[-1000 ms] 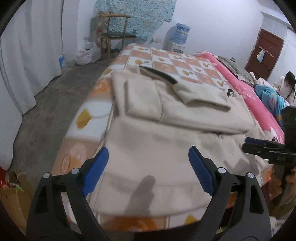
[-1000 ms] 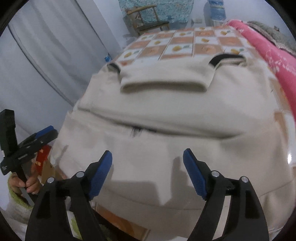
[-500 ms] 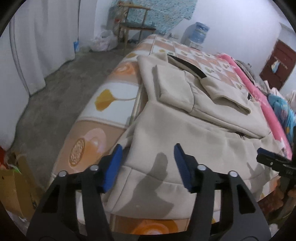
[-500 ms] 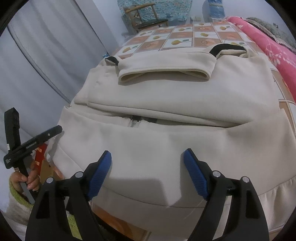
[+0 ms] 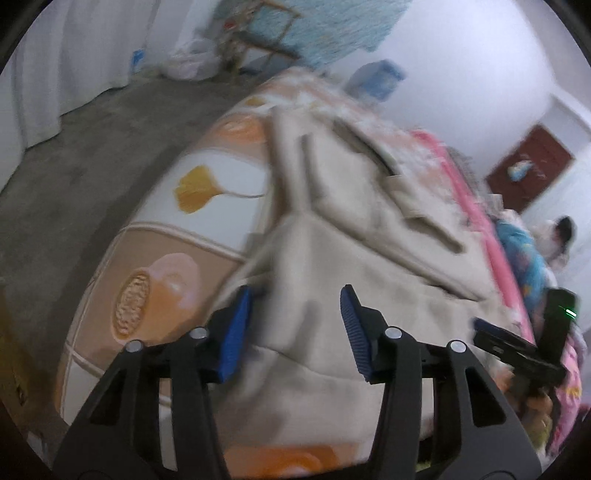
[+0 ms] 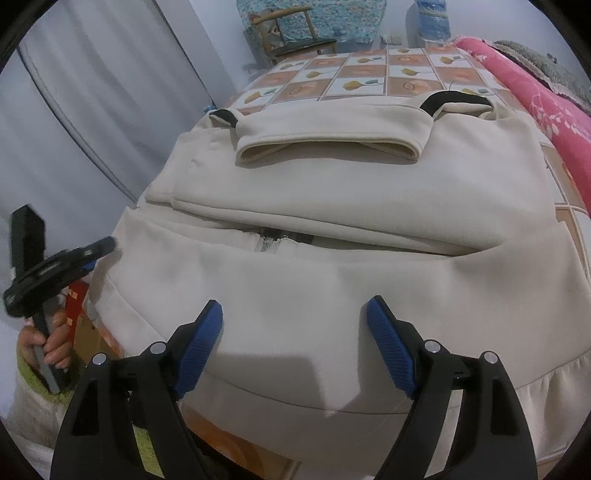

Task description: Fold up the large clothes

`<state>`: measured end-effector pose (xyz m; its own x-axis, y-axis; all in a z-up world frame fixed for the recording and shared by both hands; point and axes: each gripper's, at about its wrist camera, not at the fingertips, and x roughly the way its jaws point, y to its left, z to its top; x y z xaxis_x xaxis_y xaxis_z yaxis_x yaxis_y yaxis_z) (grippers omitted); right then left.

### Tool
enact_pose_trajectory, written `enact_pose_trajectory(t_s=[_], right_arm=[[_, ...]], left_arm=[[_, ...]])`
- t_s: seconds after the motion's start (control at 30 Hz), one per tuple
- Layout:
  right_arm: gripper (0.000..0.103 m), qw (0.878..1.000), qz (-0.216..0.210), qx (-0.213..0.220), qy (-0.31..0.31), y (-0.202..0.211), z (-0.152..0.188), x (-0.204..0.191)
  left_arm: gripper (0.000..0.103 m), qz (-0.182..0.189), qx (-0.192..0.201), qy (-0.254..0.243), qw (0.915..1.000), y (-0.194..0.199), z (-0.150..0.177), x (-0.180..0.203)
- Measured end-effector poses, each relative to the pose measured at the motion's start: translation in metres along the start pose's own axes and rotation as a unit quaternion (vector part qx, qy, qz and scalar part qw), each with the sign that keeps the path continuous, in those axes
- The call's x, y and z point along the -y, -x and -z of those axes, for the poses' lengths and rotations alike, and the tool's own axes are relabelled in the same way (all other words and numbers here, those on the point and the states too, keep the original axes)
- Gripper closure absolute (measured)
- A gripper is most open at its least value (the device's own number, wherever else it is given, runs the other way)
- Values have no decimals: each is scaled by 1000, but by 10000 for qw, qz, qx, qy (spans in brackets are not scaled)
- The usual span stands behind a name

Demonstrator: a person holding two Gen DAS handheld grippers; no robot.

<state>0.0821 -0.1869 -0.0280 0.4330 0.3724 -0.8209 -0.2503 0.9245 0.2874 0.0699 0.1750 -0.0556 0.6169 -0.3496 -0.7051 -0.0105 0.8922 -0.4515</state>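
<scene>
lying flat on the patterned bed (image 6: 406,79), your thick cream jacket (image 6: 332,206) is soft, matte fleece. your left gripper (image 5: 295,325) tilts down, jaws closing around its near-left hem corner, pads not yet pressing. your right gripper (image 6: 295,343) hovers wide open above the hem.

- A cream jacket (image 6: 332,229) is spread over a bed (image 6: 369,74) with a tile-patterned cover; its sleeves are folded across the upper part, and a zip (image 6: 271,243) is seen at the middle.
- The right gripper (image 6: 295,332) is held above the near hem, its blue pads (image 6: 199,347) wide apart and pressing on nothing.
- At the left edge, the left gripper (image 6: 92,254) is gripped by a hand (image 6: 48,339); its jaws are closing.
- A chair (image 6: 291,29) and a water bottle (image 6: 432,18) are seen beyond the bed.
</scene>
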Motion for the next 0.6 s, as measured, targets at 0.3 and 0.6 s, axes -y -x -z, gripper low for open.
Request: enact_pose_trajectory(t_s=[0.3, 0.6], right_arm=[[24, 10000, 34, 16, 40, -1, 1, -2], [24, 9999, 92, 52, 133, -1, 2, -3]], left_arm=[[57, 737, 120, -330, 9967, 4, -6, 20], [61, -303, 198, -726, 9967, -10, -9, 39]])
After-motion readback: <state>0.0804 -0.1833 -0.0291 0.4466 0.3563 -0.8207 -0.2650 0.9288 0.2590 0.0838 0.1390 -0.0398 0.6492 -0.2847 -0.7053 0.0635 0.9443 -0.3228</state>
